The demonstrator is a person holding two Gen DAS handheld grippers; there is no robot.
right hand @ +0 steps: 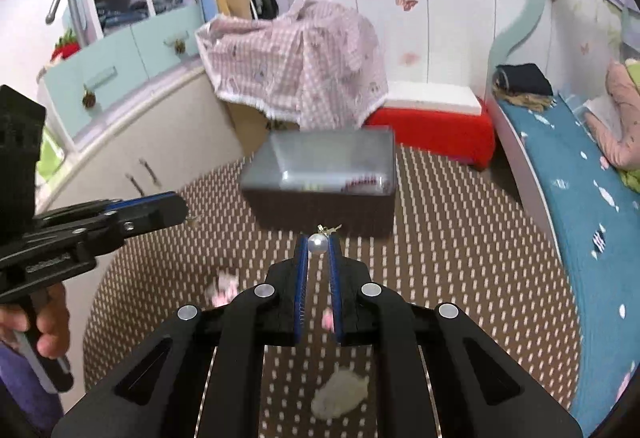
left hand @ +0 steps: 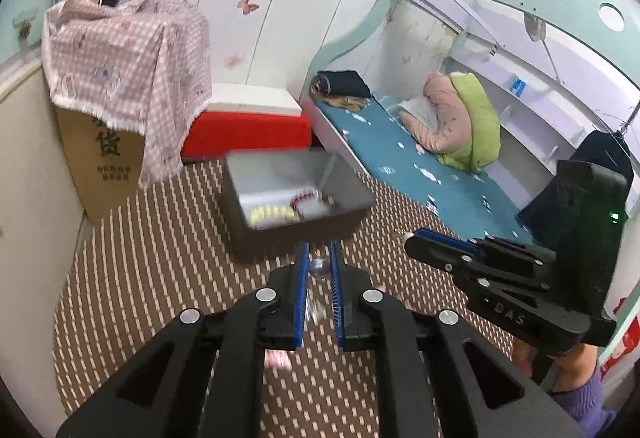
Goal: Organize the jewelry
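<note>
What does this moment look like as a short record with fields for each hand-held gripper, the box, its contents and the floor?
left hand-held gripper: closed on a clear round bead
right hand-held gripper: closed on a white round pearl earring with a gold-coloured hook
container: dark grey rectangular open box, standing on the mat ahead of both grippers
box contents: yellow bead bracelet and red bead bracelet, blurred
surface: brown mat with white dashes
loose items on the mat: small pink pieces, a pale fluffy piece
</note>
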